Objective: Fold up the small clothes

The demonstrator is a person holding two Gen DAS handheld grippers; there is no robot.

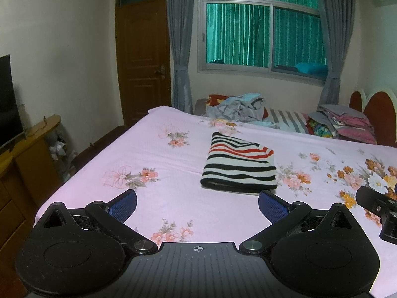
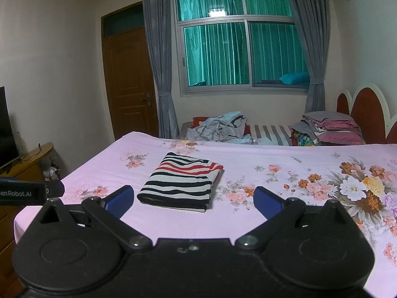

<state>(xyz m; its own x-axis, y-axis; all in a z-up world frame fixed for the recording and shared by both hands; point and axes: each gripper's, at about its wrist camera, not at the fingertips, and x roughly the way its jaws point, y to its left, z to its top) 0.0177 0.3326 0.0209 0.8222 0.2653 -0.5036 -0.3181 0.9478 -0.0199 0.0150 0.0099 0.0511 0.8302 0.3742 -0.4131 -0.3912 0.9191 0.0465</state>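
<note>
The folded striped garment (image 1: 239, 166) looks like soft knit cloth, matt, with black, white and red bands. It lies on a pink floral bedsheet (image 1: 173, 136) of thin woven cloth with a faint ribbed texture. The left gripper (image 1: 197, 204) is matt black plastic with a grainy finish, shiny metal pivot pins and blue finely dotted pads (image 1: 124, 207). The right gripper (image 2: 194, 201) looks the same. The door (image 2: 129, 79) is brown wood with a dull sheen.

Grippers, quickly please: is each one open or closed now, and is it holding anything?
Left gripper: open, holding nothing.
Right gripper: open, holding nothing; the folded striped garment lies on the bed ahead.
</note>
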